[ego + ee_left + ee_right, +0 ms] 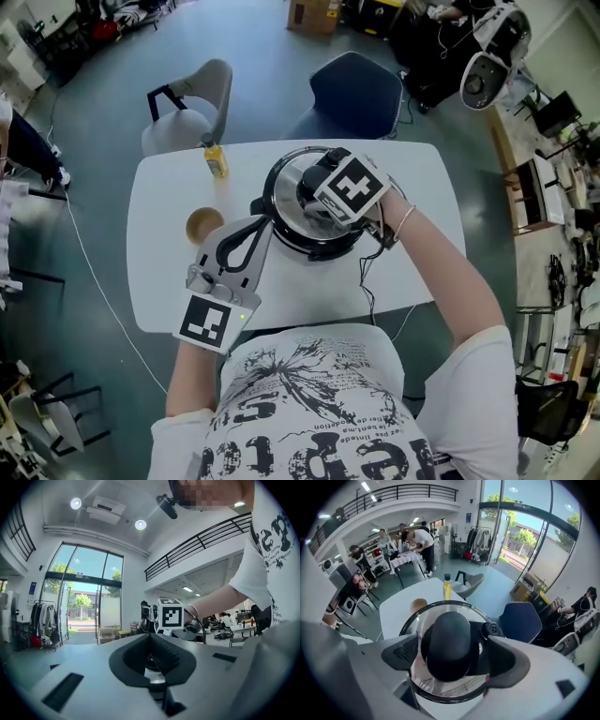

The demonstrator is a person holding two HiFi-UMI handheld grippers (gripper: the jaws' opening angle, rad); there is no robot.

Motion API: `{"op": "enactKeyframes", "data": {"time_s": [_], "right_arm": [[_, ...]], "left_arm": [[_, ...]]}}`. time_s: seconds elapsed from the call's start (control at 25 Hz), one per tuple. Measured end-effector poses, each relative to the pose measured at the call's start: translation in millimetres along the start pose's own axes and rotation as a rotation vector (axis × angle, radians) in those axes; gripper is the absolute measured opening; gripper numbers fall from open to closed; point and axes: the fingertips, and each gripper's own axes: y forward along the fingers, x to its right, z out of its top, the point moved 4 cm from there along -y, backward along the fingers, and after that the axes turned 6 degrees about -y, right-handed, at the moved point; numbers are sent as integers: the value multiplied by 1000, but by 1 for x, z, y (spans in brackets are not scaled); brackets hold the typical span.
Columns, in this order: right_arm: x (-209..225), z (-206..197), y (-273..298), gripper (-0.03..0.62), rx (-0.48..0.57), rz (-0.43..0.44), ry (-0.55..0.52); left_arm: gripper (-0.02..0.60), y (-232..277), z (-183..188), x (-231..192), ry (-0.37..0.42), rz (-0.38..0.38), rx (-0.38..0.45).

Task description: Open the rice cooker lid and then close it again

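On the white table (169,272), the left gripper (257,217) (jaw tips together, empty) is held just beside the left wall of the dark rice cooker (302,247), whose round glass lid (440,687) sits closed, its 1 black knob (450,641) between the parted jaws of the right gripper (453,652).
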Motion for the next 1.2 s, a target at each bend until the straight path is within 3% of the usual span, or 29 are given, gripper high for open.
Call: {"op": "enactKeyframes", "data": {"time_s": [0.16, 0.36, 0.52, 0.96, 1.2], "right_arm": [[6, 4, 12, 445, -66, 8, 23], [6, 9, 21, 356, -115, 137, 97], [5, 10, 19, 298, -155, 138, 100], [9, 7, 19, 291, -146, 135, 113], [12, 9, 5, 290, -94, 182, 156]], "left_arm": [[14, 2, -3, -13, -13, -27, -3], [14, 6, -10, -25, -28, -47, -20], [14, 12, -12, -25, -35, -57, -26], [14, 28, 2, -14, 13, 5, 9], [14, 26, 13, -13, -2, 62, 24]]}}
